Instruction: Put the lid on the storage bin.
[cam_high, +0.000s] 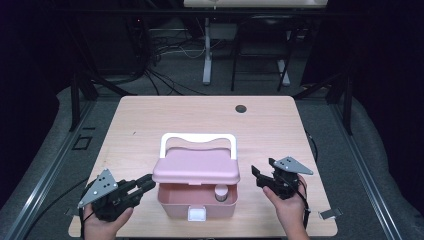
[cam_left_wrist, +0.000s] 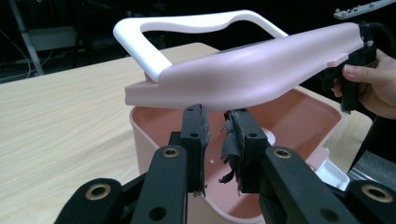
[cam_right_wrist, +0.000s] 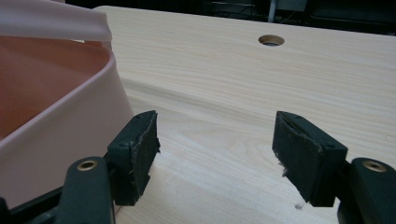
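Looking down from the high view, I see a pink storage box near the table's near edge, about midway along it. Its pink lid stands raised, with a white handle on the far side and a white latch on the front wall. A small jar sits inside at the right. My left gripper points at the box's left wall, just beside it; my right gripper is near the lid's right end, apart from it. A round hole lies toward the table's far edge.

From the left gripper view, the left gripper has its jaws narrow with nothing between them, tips just under the lid's edge above the open box. Whether they touch it I cannot tell.

From the right gripper view, the right gripper stands wide, bare table between the jaws, the box wall just beside one jaw.
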